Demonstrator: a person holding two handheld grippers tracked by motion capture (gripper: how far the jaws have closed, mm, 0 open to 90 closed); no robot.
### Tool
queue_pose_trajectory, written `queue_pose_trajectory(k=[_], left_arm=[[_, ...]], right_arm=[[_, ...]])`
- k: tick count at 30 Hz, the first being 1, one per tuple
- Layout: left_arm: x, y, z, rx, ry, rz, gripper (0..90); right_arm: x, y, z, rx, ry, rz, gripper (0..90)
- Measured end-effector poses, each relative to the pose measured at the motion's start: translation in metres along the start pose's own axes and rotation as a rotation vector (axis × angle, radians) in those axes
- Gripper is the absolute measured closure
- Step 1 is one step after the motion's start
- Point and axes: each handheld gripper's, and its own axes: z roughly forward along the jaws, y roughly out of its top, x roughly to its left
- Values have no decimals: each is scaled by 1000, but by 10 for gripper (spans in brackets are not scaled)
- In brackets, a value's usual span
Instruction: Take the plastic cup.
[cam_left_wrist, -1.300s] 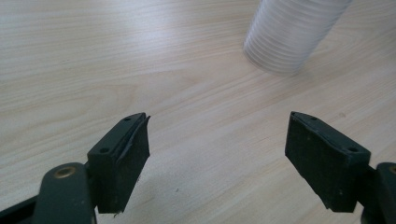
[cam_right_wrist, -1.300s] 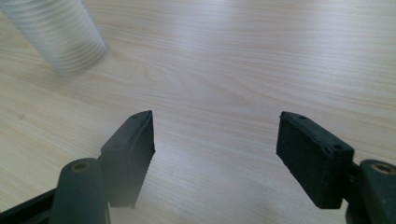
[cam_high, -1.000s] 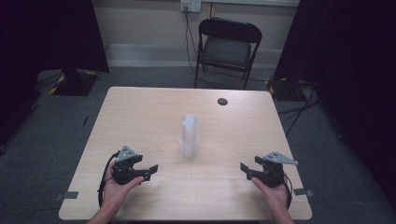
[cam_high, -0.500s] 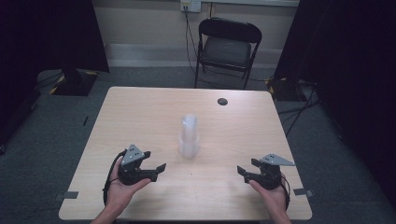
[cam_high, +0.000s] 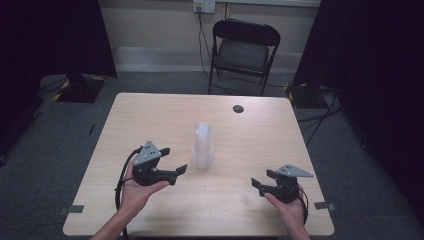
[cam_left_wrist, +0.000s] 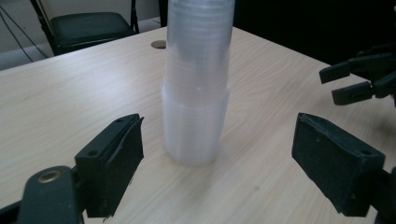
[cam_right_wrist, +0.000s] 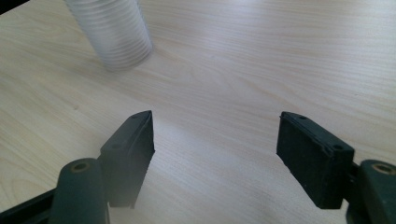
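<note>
Cups (cam_high: 202, 146), a stack of clear ribbed plastic ones nested together, stand upright on the table (cam_high: 150, 115), long axis vertical, a wider cup at the base and narrower ones rising out of it. The stack sits mid-table, nearer me than the dark round hole (cam_high: 238, 108) at the far edge. My left gripper (cam_high: 173, 161) hovers just left of the cups, jaws spread wide and holding nothing; its own view frames the stack (cam_left_wrist: 196, 84) between the jaws, apart from both. My right gripper (cam_high: 262, 180) is well to the right of the cups, jaws also wide apart and empty. The left gripper view catches that gripper (cam_left_wrist: 359, 77) beyond the stack. The right gripper view shows the cups' (cam_right_wrist: 112, 32) ribbing, blurred. A chair (cam_high: 243, 50) stands beyond the table.
</note>
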Motion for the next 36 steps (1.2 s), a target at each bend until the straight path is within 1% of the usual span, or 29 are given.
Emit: queue_pose_trajectory(k=[1,2,3,4,6,8,9,11,12,14,17,20,21,23,24,25,27,29,30,31,32,34,36], left_arm=[[-1,2,1,-5,4,8,164],[-1,4,3,-8,0,7,164],[-1,6,5,2,-7,14,167],[-2,8,8,7,-22,14,168],[-1,14,11,15,-36,20,193],[1,18,15,17,-56,-7,201],[2,21,17,16,-50,-2,201],[1,25,20,16,-35,27,201],[1,27,23,7,-38,33,201],[3,31,27,6,-49,19,201],[4,35,35,36,-50,36,196],[6,36,41,25,-47,24,182],[7,36,43,13,-47,19,181],[10,37,47,5,-48,-1,178],[12,38,50,12,-49,-10,173],[13,39,51,10,-49,-3,169],[14,42,55,17,-45,-7,173],[15,46,57,-4,-48,-8,184],[15,48,58,-5,-51,-11,183],[16,50,60,2,-60,-9,180],[16,52,61,0,-58,-3,175],[18,54,64,-15,-55,6,175],[20,56,66,-31,-56,-10,170]], right_arm=[[1,0,0,-2,1,-2,273],[1,0,-1,-2,0,-3,273],[1,-1,-1,-2,1,-4,273],[1,-1,-2,-1,1,-5,273],[1,-1,-2,-2,0,-1,273],[0,-1,-2,-4,-4,0,273],[0,-1,-2,-5,0,0,273],[0,-2,-1,-2,3,-1,273],[0,-2,-1,1,4,-2,272],[1,-1,0,-2,6,-4,272],[2,-1,0,1,9,-4,273],[2,-2,0,0,8,-8,273],[2,-2,0,1,10,-10,272],[2,-2,0,2,4,-8,271],[2,-1,0,1,10,-8,270],[2,-1,0,3,13,-7,269],[2,-1,1,3,15,-6,268],[2,-2,1,7,24,-2,268],[2,-2,1,8,28,-5,268],[2,-2,1,9,29,-4,268],[2,-2,1,8,30,-3,267],[2,-2,1,4,32,-4,266],[2,-2,1,2,32,-6,265]])
